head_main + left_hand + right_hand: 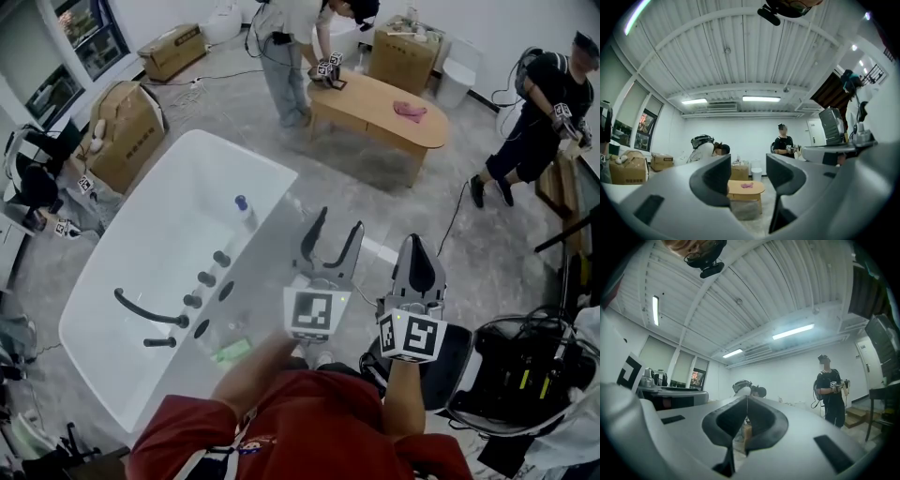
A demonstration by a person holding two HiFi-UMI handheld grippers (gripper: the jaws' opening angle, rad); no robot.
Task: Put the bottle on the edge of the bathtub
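Head view: bottle upright on the tub's edge, both grippers clear of it.
The blue-capped bottle [245, 213] stands on the bathtub [159, 225] rim beside the tap knobs [206, 278], with open grey floor [225, 103] beyond. The left gripper [337, 223] hovers near with jaws apart and empty. The right gripper [416, 246] has its jaws pressed together. The bottle's clear body is hard to make out.

Low oval wooden table [384, 108] out on the open floor, with a pink cloth [410, 111] lying on top. One person [281, 70] is bent over one end of it, and another in black [539, 122] stands well off to the side. Cardboard boxes [127, 131] sit around the edges of the room, and there's a white bin [457, 82] past the table.
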